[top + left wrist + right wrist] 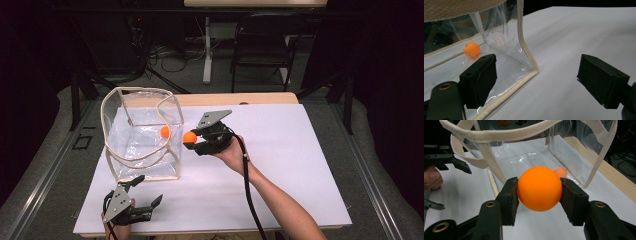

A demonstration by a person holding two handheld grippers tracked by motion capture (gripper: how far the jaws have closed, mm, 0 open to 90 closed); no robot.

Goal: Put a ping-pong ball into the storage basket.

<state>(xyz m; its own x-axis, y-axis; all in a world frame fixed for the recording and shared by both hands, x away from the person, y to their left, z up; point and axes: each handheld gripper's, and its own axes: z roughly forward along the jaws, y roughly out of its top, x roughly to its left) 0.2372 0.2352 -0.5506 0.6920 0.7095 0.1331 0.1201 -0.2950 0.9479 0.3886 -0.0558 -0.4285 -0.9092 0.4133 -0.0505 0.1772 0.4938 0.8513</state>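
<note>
A clear plastic bag point(142, 135) with cream trim and handles stands open on the white table cover. One orange ball point(164, 131) lies inside it, seen through the wall point(472, 49) and behind the held ball point(561, 172). My right gripper point(192, 139) is shut on a second orange ball point(189, 137) point(539, 188), held just right of the bag's side wall. My left gripper point(147, 191) point(536, 82) rests open near the table's front left, at the bag's front corner point(535, 71), with nothing between its jaws.
White sheet point(280, 150) covers the table, with free room to the right. A wooden edge point(240, 97) runs along the back. A dark chair point(262, 45) and a table leg point(206, 50) stand on the floor beyond.
</note>
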